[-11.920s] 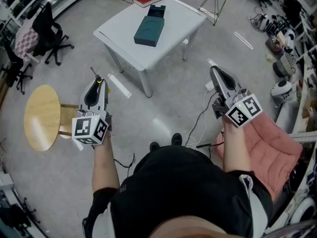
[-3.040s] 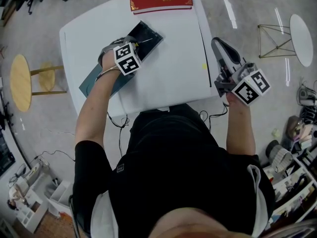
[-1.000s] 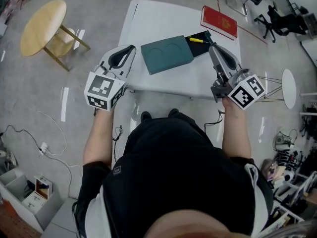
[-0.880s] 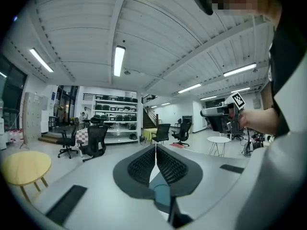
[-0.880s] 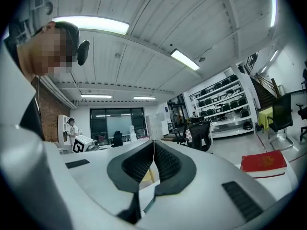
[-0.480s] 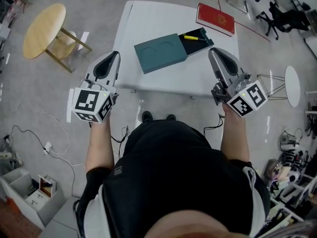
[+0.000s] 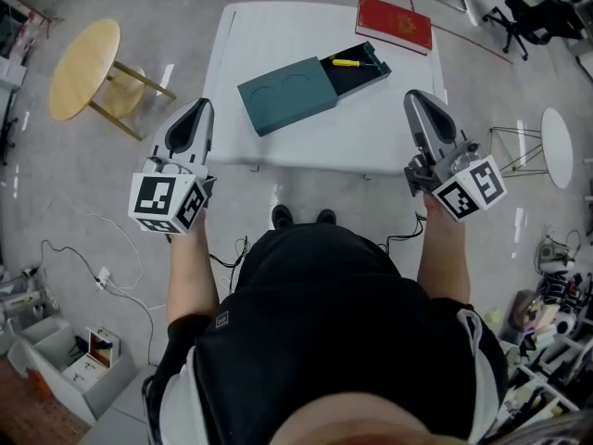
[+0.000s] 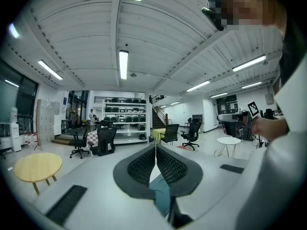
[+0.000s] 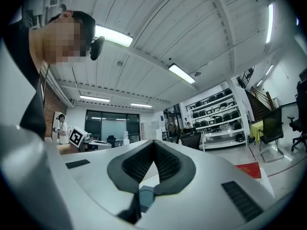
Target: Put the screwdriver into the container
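Observation:
On the white table (image 7: pixel 389 128) lies a teal container (image 7: pixel 287 94), its lid slid left so the right end stands open. A yellow-handled screwdriver (image 7: pixel 346 62) rests inside that open end. My left gripper (image 7: pixel 202 106) hangs off the table's near left corner, over the floor, shut and holding nothing. My right gripper (image 7: pixel 413 96) hovers at the table's near right corner, also shut and holding nothing. The left gripper view shows the left gripper (image 8: pixel 155 150) with its pads pressed together, aimed across the room. The right gripper view shows the right gripper (image 9: pixel 153 145) the same.
A red book (image 7: pixel 394 23) lies on the table's far right corner. A round yellow stool (image 7: pixel 83 68) stands to the left, a small white round table (image 7: pixel 557 133) to the right. Cables trail on the floor at lower left. Office chairs stand beyond the table.
Three seconds ago the left gripper was at the container's open end. Since then both grippers have drawn back off the table, and the screwdriver lies in the container.

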`<state>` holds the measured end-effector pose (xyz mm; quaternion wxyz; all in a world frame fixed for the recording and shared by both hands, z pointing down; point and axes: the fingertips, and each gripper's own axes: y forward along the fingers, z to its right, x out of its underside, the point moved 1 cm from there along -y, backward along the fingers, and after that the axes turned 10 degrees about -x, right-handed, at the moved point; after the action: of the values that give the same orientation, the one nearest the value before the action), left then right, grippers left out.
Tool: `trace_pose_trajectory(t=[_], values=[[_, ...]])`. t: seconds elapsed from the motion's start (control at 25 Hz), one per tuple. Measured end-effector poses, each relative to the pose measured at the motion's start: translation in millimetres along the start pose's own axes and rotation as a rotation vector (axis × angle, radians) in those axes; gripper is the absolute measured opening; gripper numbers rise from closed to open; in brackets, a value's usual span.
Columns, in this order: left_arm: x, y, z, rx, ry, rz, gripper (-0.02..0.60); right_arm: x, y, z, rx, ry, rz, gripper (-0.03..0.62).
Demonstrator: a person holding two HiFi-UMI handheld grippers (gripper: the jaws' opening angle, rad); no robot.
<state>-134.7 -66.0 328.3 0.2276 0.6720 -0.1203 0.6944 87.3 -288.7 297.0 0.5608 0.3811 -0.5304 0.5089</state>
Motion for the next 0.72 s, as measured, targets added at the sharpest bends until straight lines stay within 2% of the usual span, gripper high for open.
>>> trace_pose_trajectory(t=[0.32,0.72], values=[[0.0,2.7,21.0,0.014,0.005,0.000,0.021,-1.4,-16.3,6.5,0.008,-0.007,0.011,0.029],[2.1,0.8,25.7,0.008,0.001,-0.014,0.021,2.2,-19.1,8.6,-0.004,-0.008,-0.005,0.029]])
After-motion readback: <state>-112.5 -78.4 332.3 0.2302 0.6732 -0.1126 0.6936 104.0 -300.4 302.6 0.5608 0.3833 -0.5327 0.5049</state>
